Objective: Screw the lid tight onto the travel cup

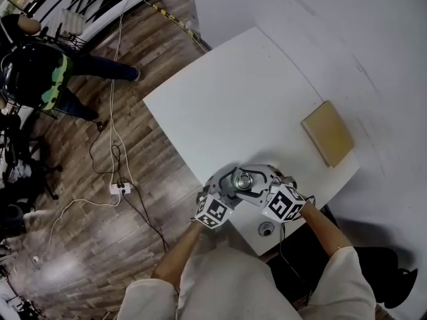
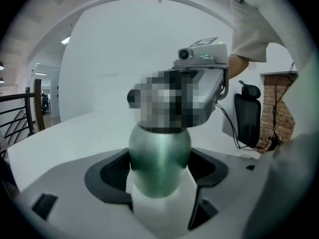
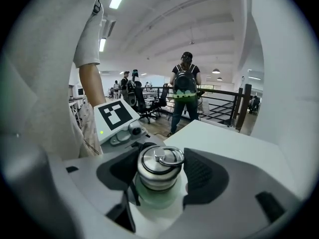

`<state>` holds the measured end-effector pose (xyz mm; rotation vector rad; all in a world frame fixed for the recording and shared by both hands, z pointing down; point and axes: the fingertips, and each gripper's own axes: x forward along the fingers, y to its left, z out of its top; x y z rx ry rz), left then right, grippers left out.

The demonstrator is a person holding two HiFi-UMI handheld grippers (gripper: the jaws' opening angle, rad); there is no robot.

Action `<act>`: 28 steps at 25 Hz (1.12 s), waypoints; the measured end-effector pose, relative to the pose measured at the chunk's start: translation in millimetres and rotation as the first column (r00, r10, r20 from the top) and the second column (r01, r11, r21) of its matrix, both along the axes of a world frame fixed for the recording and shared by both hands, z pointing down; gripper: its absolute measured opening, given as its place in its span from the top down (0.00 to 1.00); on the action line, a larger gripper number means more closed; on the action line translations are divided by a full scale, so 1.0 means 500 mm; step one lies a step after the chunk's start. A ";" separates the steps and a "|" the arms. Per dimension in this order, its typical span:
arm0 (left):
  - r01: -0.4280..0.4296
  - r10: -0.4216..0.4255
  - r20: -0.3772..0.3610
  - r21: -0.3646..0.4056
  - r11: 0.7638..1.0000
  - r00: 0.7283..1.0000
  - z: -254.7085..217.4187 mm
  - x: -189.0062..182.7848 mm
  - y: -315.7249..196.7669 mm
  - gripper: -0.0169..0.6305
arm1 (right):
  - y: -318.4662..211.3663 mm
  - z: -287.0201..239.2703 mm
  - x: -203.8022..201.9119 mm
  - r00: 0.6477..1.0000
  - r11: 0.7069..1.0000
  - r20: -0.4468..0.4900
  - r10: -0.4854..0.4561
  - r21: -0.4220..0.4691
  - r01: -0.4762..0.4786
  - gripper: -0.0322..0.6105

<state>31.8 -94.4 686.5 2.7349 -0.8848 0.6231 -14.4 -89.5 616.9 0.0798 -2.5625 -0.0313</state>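
- White square counter (image 1: 233, 105), mid-frame.
- Tan flat board (image 1: 327, 133) lies at its right edge.
- Small round grey piece (image 1: 265, 230) near its bottom corner.
- Travel cup (image 1: 243, 181) at the lower edge; contact unclear.

No word, number or brand name can be read in any view. The only sign-like marks are the black-and-white square markers, which are coded patterns and not letters. In the head view one marker (image 1: 213, 211) faces up on the cube of the left gripper (image 1: 230, 183), just below and left of the travel cup (image 1: 244, 180). Another marker (image 1: 285, 203) faces up on the cube of the right gripper (image 1: 262, 183), just below and right of the travel cup. In the right gripper view the left cube's marker (image 3: 117, 114) stands just behind and left of the travel cup. The lid (image 3: 158, 164) shows no legible print.
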 end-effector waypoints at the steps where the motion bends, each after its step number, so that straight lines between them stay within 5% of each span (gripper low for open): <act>1: 0.002 -0.002 -0.001 0.001 1.000 1.000 0.000 -0.001 0.000 0.42 | -0.002 0.000 -0.001 1.000 1.000 0.009 0.022 0.005 -0.022 0.52; 5: 0.006 -0.006 0.000 0.001 1.000 1.000 0.004 -0.001 0.000 0.42 | -0.014 0.000 0.004 0.971 0.971 0.047 0.235 0.034 -0.237 0.52; 10: 0.011 -0.011 -0.003 0.003 1.000 1.000 0.000 -0.002 0.002 0.42 | -0.031 -0.007 0.014 0.829 0.828 0.085 0.553 0.056 -0.558 0.52; 13: 0.013 -0.013 -0.003 0.004 1.000 1.000 0.001 -0.001 0.002 0.42 | -0.037 -0.006 0.020 0.748 0.746 0.099 0.657 0.064 -0.663 0.52; 16: 0.015 -0.015 -0.003 0.004 1.000 1.000 0.001 -0.002 0.002 0.42 | -0.039 -0.006 0.024 0.700 0.696 0.104 0.707 0.072 -0.714 0.52; 20: 0.019 -0.019 -0.004 0.003 1.000 1.000 0.001 -0.005 0.004 0.42 | -0.038 -0.008 0.021 0.694 0.689 0.107 0.712 0.083 -0.720 0.52; 28: 0.045 -0.048 -0.050 -0.054 0.998 0.998 0.001 -0.012 0.025 0.42 | -0.020 -0.017 0.009 0.727 0.728 0.137 0.673 0.046 -0.684 0.41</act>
